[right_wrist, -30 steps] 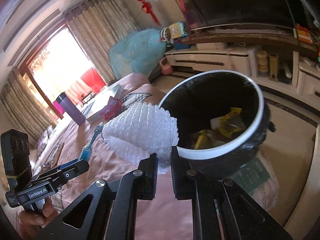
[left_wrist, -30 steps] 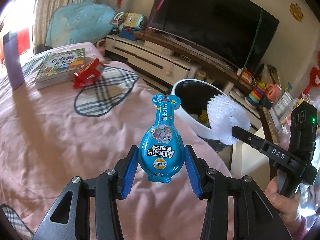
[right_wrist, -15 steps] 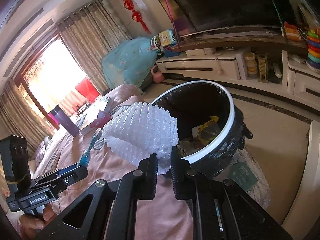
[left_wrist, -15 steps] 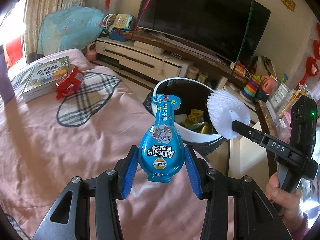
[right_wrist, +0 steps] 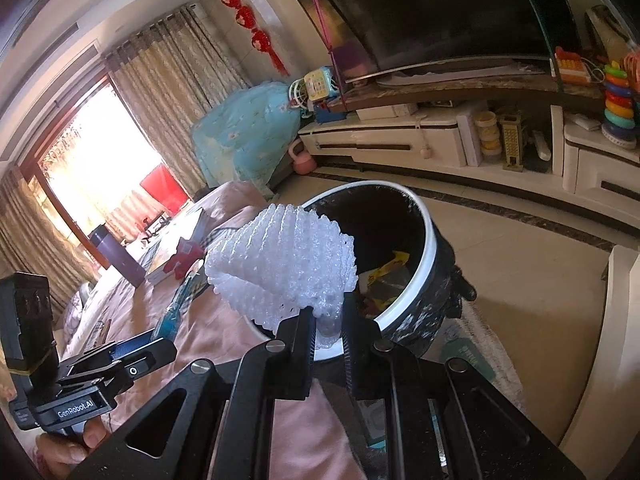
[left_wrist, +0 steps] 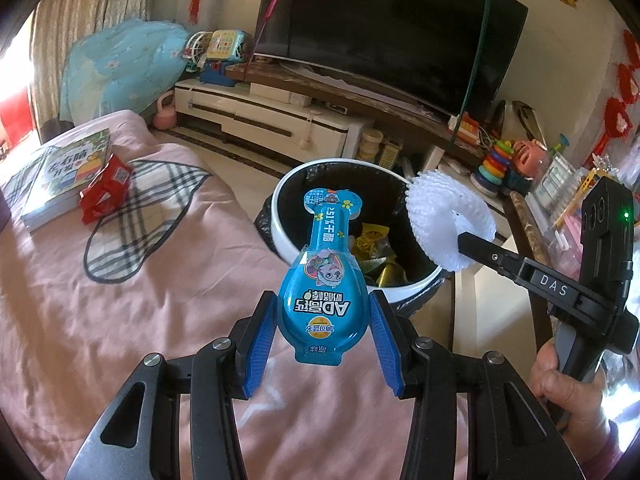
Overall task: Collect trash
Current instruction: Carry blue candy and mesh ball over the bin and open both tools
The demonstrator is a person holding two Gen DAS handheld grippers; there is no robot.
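While my left gripper [left_wrist: 323, 322] pinches the blue packet [left_wrist: 325, 280] and my right gripper [right_wrist: 327, 322] clamps the foam net [right_wrist: 284, 272], both near the bin [left_wrist: 280, 200] at 12 o'clock, I should centre each over the rim before parting the fingers.

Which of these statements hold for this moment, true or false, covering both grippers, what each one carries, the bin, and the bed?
1. The left gripper holds a blue snack packet. True.
2. The right gripper is open and carries nothing. False: it is shut on a white foam net.
3. The trash bin already has wrappers in it. True.
4. The foam net lies at the bottom of the bin. False: it is held up near the bin's rim.
5. A red wrapper lies on the bed beside a book. True.
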